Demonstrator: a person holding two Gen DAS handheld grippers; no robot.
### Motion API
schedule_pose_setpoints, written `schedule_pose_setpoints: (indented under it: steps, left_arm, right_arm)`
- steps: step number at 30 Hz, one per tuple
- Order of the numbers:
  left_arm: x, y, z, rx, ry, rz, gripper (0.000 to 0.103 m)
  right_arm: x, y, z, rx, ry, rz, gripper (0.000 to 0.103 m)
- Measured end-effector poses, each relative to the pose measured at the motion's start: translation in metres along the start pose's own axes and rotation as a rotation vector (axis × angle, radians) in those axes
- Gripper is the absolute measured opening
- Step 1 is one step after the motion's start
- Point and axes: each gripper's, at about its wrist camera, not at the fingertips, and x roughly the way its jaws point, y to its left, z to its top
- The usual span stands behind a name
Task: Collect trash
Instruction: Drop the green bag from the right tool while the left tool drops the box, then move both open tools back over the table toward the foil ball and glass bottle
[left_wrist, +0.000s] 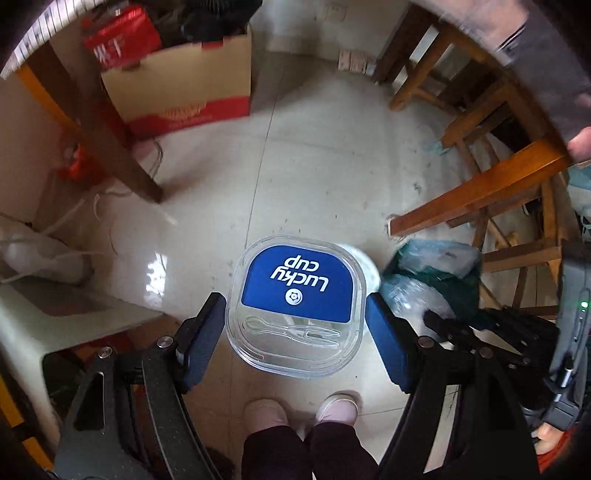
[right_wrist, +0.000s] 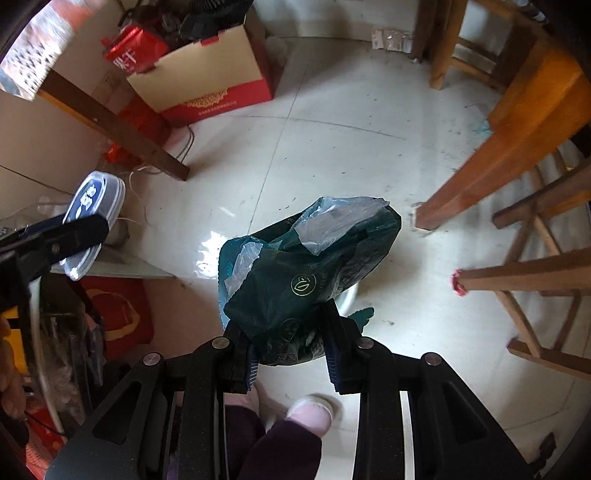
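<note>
A cardboard box (left_wrist: 184, 85) stuffed with red packaging stands on the tiled floor (left_wrist: 314, 166) beyond a dark table leg (left_wrist: 103, 129), and wooden stools (right_wrist: 535, 221) crowd the right side. The left gripper (left_wrist: 295, 325) holds a clear lidded container (left_wrist: 295, 306) with a blue label and a plastic spoon under its lid, above the floor. Beside it, the right gripper (right_wrist: 291, 354) clamps a dark green trash bag (right_wrist: 306, 273) with crumpled clear plastic showing at its open top.

Pale tiled floor (right_wrist: 332, 147) carried red-and-tan cardboard box (right_wrist: 207, 77), wooden furniture legs (right_wrist: 476, 184), loose white cord (left_wrist: 103, 210).
</note>
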Motion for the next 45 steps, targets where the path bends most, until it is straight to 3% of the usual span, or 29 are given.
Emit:
schedule_pose_setpoints:
  steps: [4,7,8,12,18,25,30,35,45]
  left_arm:
    - [0.025,0.003,-0.004,0.000,0.034,0.000,0.076]
    - [0.032,-0.001,-0.003,0.020,0.049,0.006,0.076]
    - [0.035,-0.002,-0.003,0.025,0.054,0.005,0.076]
    - [0.041,-0.010,0.001,0.044,0.065,-0.010,0.076]
    - [0.049,-0.031,0.007,0.082,0.101,-0.050,0.077]
    - [0.049,-0.058,0.008,0.081,0.207,-0.091,0.079]
    - [0.012,-0.070,0.010,0.120,0.175,-0.069,0.079]
    - [-0.050,-0.075,0.016,0.146,0.128,-0.052,0.079]
    - [-0.209,-0.074,0.044,0.101,-0.040,-0.056,0.079]
  right_arm:
    - [0.018,-0.001,0.004,0.016,0.010,0.033,0.029]
    - [0.034,-0.004,0.006,0.048,0.063,0.035,0.052]
    - [0.036,-0.007,0.005,0.067,0.074,0.043,0.053]
    - [0.029,-0.019,0.002,0.122,0.092,0.054,0.053]
    - [-0.003,-0.035,-0.001,0.157,0.066,0.005,0.053]
    - [-0.049,-0.044,0.005,0.198,-0.002,-0.013,0.053]
    - [-0.082,-0.035,0.008,0.203,-0.031,-0.005,0.053]
    - [-0.120,-0.023,0.012,0.206,-0.058,0.006,0.053]
    - [-0.261,0.027,0.035,0.152,-0.208,-0.012,0.053]
